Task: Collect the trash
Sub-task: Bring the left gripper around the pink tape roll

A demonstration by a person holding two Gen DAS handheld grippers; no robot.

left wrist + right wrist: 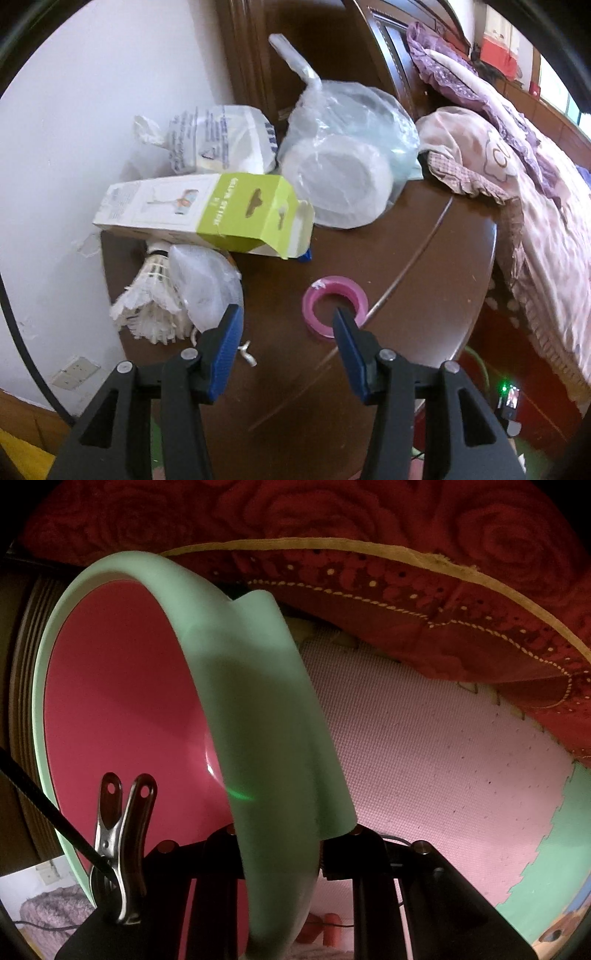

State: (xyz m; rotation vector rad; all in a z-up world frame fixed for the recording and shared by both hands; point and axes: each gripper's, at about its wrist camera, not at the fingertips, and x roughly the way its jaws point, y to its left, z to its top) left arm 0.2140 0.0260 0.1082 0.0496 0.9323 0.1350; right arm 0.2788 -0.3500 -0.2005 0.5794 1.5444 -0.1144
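Left gripper (286, 319): half open, empty, over the tabletop's (424, 240) near edge; pink tape roll (334, 306) lies flat just ahead, at its right finger. Right gripper (282, 834): clamped on bin rim (251, 686).

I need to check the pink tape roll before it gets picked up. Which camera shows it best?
The left wrist view: the translucent pink tape roll lies flat on the dark brown wooden table, just ahead of the left gripper, whose open jaws are empty. The right wrist view shows none of it.
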